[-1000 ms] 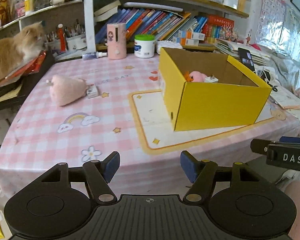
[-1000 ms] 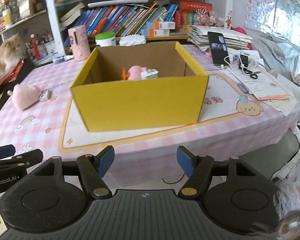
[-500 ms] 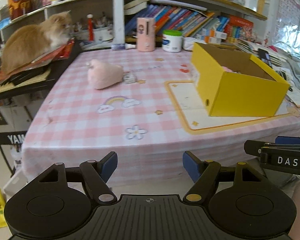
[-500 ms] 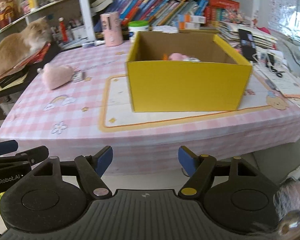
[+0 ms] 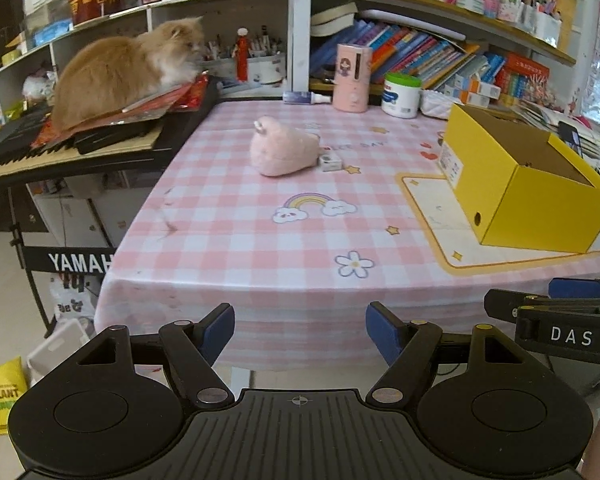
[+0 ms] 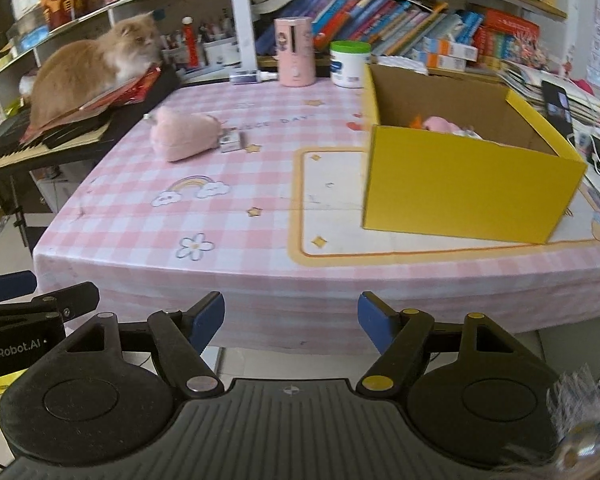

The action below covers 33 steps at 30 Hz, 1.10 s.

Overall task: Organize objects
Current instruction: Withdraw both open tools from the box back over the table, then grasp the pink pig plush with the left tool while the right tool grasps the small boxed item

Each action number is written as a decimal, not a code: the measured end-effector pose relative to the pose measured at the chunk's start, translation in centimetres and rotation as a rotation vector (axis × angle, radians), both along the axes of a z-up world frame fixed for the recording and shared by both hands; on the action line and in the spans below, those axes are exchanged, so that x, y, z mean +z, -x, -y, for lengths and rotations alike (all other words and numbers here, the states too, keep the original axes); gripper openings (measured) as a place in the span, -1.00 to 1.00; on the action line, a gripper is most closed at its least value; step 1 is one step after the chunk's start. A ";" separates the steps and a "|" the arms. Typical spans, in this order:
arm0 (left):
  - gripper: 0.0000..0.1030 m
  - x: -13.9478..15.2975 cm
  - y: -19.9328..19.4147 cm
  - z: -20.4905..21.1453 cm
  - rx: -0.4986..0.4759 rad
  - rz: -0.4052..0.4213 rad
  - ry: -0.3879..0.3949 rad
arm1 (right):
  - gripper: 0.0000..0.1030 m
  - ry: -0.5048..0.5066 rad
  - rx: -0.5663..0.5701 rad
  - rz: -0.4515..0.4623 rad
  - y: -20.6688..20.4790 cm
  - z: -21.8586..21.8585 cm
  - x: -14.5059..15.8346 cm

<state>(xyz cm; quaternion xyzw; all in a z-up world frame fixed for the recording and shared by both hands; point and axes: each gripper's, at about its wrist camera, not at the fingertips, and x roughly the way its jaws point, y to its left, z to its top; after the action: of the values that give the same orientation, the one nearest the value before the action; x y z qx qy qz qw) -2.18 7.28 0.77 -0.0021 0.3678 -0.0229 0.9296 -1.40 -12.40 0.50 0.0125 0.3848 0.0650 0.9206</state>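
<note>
Box [image 6: 468, 184], yellow, open-topped, holds pink toy [image 6: 438, 123] among other items.

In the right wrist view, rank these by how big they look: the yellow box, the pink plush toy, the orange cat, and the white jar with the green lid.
1. yellow box, clearly largest, though also nearest the camera
2. orange cat
3. pink plush toy
4. white jar with the green lid, smallest, though it stands farthest back
</note>
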 end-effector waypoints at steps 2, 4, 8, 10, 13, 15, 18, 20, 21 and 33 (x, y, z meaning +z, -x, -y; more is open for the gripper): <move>0.45 0.0 0.0 -0.5 0.003 0.002 0.004 | 0.41 0.004 0.009 0.003 -0.1 -0.5 0.0; 0.45 0.0 -0.1 -0.8 0.006 0.005 0.007 | 0.41 0.008 0.014 0.005 -0.2 -1.0 0.1; 0.45 0.0 -0.3 -1.5 0.010 0.008 0.020 | 0.41 0.014 0.019 0.010 -0.3 -1.7 0.2; 0.45 -0.1 -0.6 -1.6 0.009 0.005 0.027 | 0.41 0.020 0.025 0.012 -0.4 -2.0 0.2; 0.45 -0.4 -0.9 -1.6 0.006 -0.004 0.032 | 0.41 0.028 0.031 0.010 -0.6 -2.5 0.2; 0.45 -0.6 -1.2 -1.6 0.005 -0.008 0.037 | 0.41 0.034 0.036 0.006 -0.8 -2.6 0.1; 0.45 -0.9 -1.8 -1.6 0.004 -0.020 0.038 | 0.41 0.039 0.040 -0.002 -1.4 -2.7 -0.1; 0.45 -1.1 -2.3 -1.6 0.007 -0.027 0.034 | 0.41 0.038 0.041 -0.008 -1.9 -2.8 -0.4; 0.45 -1.1 -2.6 -1.7 0.012 -0.028 0.032 | 0.41 0.037 0.041 -0.011 -2.2 -2.8 -0.5; 0.45 -1.2 -9.8 -2.0 0.057 -0.052 0.029 | 0.40 0.023 0.090 -0.042 -9.5 -3.7 -1.5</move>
<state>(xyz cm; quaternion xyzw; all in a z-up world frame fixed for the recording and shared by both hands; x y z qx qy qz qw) 7.66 9.26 -0.45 -0.0265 0.3912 -0.0014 0.9199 8.13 -8.67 -1.02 -0.0141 0.4051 0.1018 0.9085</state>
